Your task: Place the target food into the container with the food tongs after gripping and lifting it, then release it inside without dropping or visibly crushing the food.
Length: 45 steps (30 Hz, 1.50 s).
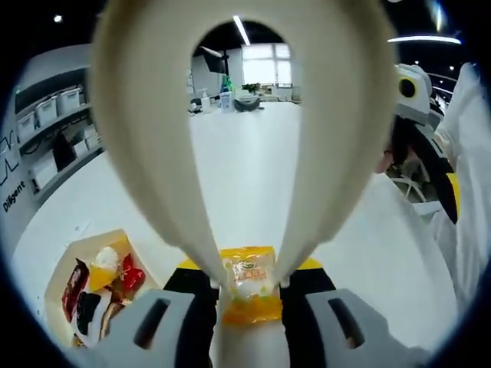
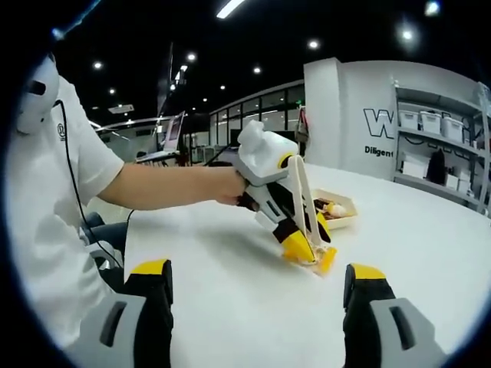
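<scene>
Snack packet (image 1: 249, 285), yellow-orange with a green mark on its label, sat pinched between the tips of the cream food tongs (image 1: 153, 130) at the bottom centre of the left gripper view; the left gripper (image 1: 247, 295) was pressed in on the tongs' arms, which bowed wide above it and met on the packet. To the lower left of that view lay the container (image 1: 65, 264), a shallow tan tray holding several wrapped foods in red, dark and pale wrappers; the packet hung apart from it, over the white table (image 1: 245, 176). Whether the packet touched the table could not be told from there. Shelving with storage bins (image 1: 47, 111) stood at the far left, and a person's white sleeve (image 1: 472, 153) showed at the right edge.

The right gripper view gave the side-on scene: a person in a white shirt (image 2: 61, 199) at the left, a hand (image 2: 230, 186) holding the left gripper (image 2: 311, 257), its yellow tips angled down and apparently on the white table (image 2: 253, 307); the tongs (image 2: 305, 195) ran along it; the container (image 2: 344, 211) lay just beyond, near but apart. The packet itself was too small to make out there. The right gripper (image 2: 257, 287) stood spread wide at the bottom, holding nothing.
</scene>
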Each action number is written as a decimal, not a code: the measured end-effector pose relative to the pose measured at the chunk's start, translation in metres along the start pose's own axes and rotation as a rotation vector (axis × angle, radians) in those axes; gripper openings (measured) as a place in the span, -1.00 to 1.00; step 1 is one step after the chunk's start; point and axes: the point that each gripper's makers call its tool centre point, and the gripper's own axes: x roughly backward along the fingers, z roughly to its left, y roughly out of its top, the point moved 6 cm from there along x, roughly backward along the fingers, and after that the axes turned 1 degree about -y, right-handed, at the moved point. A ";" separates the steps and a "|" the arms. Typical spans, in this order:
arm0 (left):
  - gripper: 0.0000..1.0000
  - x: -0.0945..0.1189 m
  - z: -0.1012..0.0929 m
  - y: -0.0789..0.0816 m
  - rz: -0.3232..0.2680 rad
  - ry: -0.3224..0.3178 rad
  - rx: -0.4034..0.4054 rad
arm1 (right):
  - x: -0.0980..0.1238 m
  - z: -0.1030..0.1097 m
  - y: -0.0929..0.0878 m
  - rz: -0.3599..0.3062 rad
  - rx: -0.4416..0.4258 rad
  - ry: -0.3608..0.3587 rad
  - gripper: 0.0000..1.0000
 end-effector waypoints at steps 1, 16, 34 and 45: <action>-0.41 0.000 -0.001 -0.001 0.002 -0.003 0.002 | 0.000 0.001 0.000 -0.001 0.000 0.002 0.85; -0.45 0.002 -0.009 -0.008 0.006 -0.006 0.018 | 0.001 0.008 0.000 -0.011 0.007 0.019 0.85; -0.53 0.027 -0.022 -0.017 -0.029 0.000 0.063 | -0.006 0.006 -0.005 -0.005 -0.009 0.019 0.84; -0.53 0.061 -0.029 -0.026 -0.040 0.045 0.079 | -0.020 0.003 -0.005 -0.025 -0.019 0.040 0.84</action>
